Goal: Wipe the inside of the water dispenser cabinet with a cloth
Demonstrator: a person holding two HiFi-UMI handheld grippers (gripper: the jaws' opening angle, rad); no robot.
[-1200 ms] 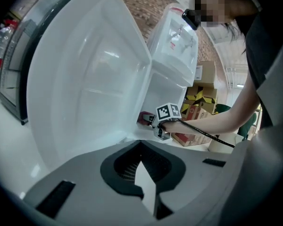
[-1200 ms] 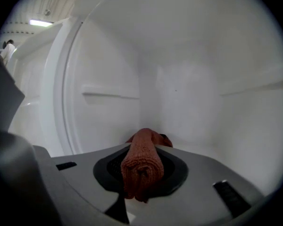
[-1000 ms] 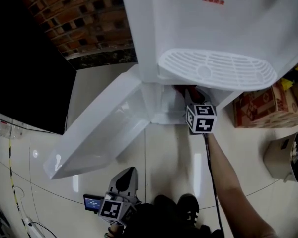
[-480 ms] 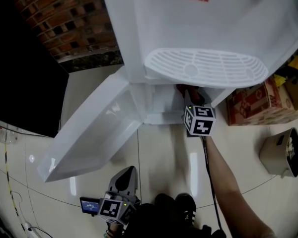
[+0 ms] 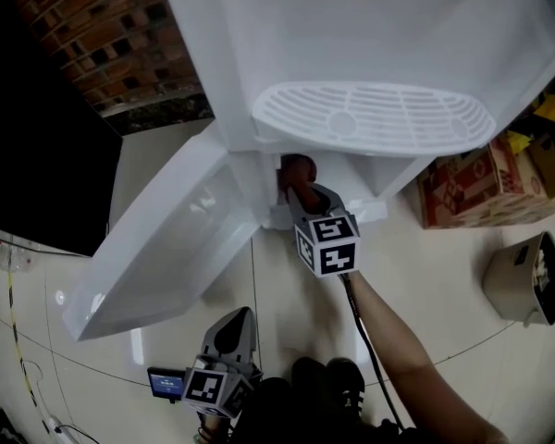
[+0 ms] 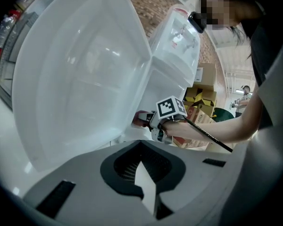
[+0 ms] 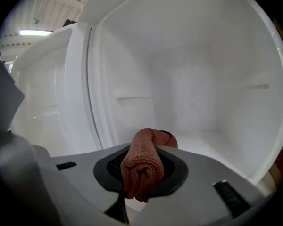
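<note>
The white water dispenser [image 5: 379, 35] stands with its lower cabinet door [image 5: 157, 248] swung open to the left. My right gripper [image 5: 301, 188] is shut on a rolled reddish-brown cloth [image 5: 296, 167] at the cabinet's mouth, just under the drip tray [image 5: 370, 118]. In the right gripper view the cloth [image 7: 142, 166] sticks out of the right gripper [image 7: 144, 159] towards the white cabinet inside [image 7: 193, 93]. My left gripper [image 5: 239, 320] hangs low over the floor, shut and holding nothing. The left gripper [image 6: 141, 147] looks up at the door [image 6: 80, 74] and the cloth [image 6: 140, 117].
Cardboard boxes [image 5: 472, 188] stand right of the dispenser, and a beige bin [image 5: 527, 289] sits nearer on the tiled floor. A brick wall [image 5: 120, 35] runs behind. A small lit device [image 5: 171, 382] and the person's shoes [image 5: 324, 387] are at the bottom.
My right gripper has drawn back and a little left out of the cabinet, so the cloth now shows at the opening. The left gripper has stayed put.
</note>
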